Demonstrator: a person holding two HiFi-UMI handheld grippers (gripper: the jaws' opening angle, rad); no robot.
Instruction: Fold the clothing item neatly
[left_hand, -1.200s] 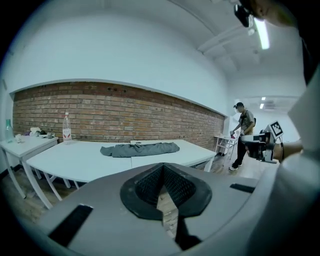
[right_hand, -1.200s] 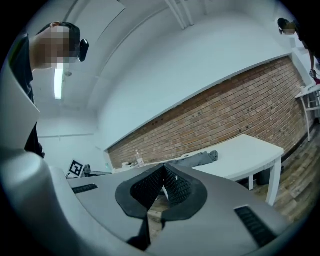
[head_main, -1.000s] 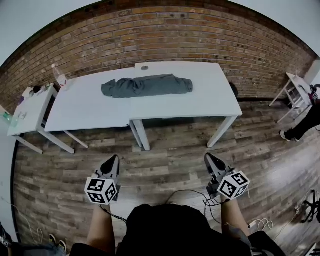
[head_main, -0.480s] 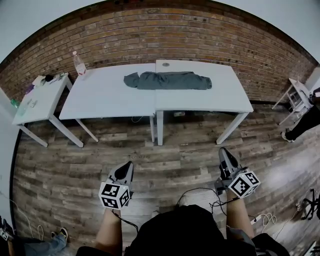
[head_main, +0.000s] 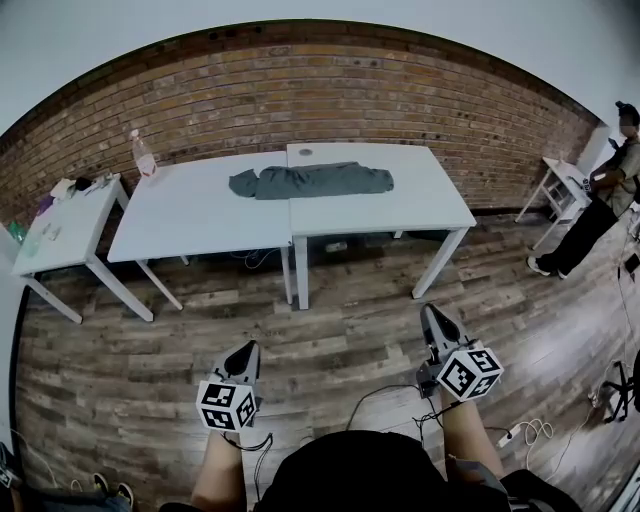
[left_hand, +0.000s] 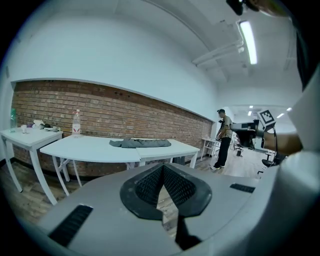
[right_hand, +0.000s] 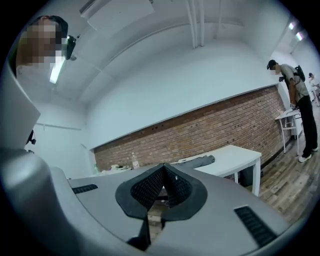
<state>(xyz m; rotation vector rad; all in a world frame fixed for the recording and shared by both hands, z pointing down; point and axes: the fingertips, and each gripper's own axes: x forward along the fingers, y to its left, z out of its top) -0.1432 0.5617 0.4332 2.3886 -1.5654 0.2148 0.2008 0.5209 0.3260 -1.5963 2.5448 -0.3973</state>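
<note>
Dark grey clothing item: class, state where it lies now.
In the head view the dark grey clothing item lies across the seam of the two joined white tables, right of the clear plastic bottle, near the red brick wall.

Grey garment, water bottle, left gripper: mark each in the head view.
grey garment (head_main: 312, 181), head view, middle of the bundle.
water bottle (head_main: 142, 156), head view, middle of its body.
left gripper (head_main: 249, 347), head view, tip of its shut jaws.
</note>
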